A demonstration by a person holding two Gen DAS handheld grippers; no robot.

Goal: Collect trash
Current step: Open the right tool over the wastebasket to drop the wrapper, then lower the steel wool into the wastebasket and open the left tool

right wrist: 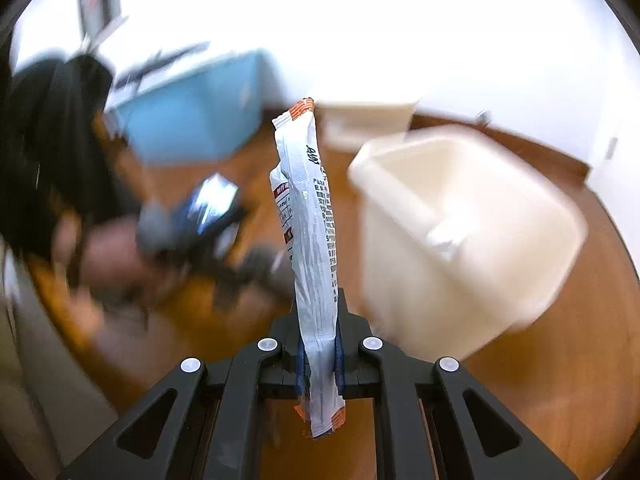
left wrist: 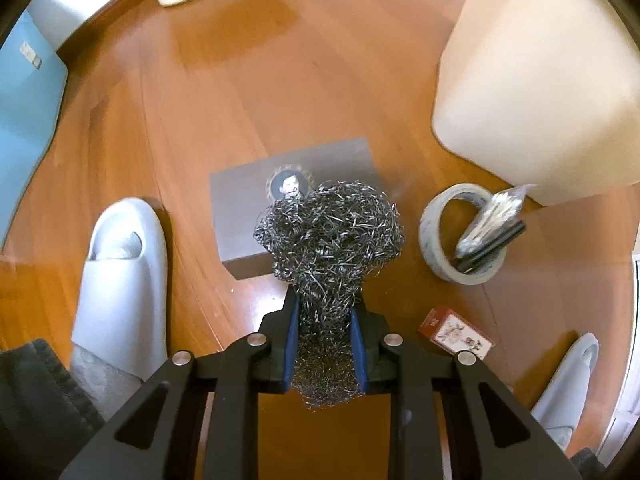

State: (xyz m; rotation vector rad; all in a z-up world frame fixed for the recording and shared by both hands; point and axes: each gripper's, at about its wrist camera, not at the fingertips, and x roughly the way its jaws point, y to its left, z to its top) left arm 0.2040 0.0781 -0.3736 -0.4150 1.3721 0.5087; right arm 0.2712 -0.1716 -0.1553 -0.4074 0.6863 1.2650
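My left gripper [left wrist: 325,300] is shut on a ball of steel wool [left wrist: 330,232] and holds it above the wooden floor, over the near edge of a grey box with a portrait [left wrist: 256,200]. My right gripper [right wrist: 319,300] is shut on a long white and orange snack wrapper [right wrist: 308,216] that stands up between the fingers. A cream plastic bin [right wrist: 460,236] is just right of the wrapper; it also shows at the upper right in the left wrist view [left wrist: 540,92]. The right view is blurred.
On the floor lie a roll of tape [left wrist: 440,236] with a small plastic packet [left wrist: 492,220] across it, and a small red and white box [left wrist: 456,332]. White slippers are at left [left wrist: 124,276] and lower right [left wrist: 568,384]. A blue box [right wrist: 188,116] stands behind.
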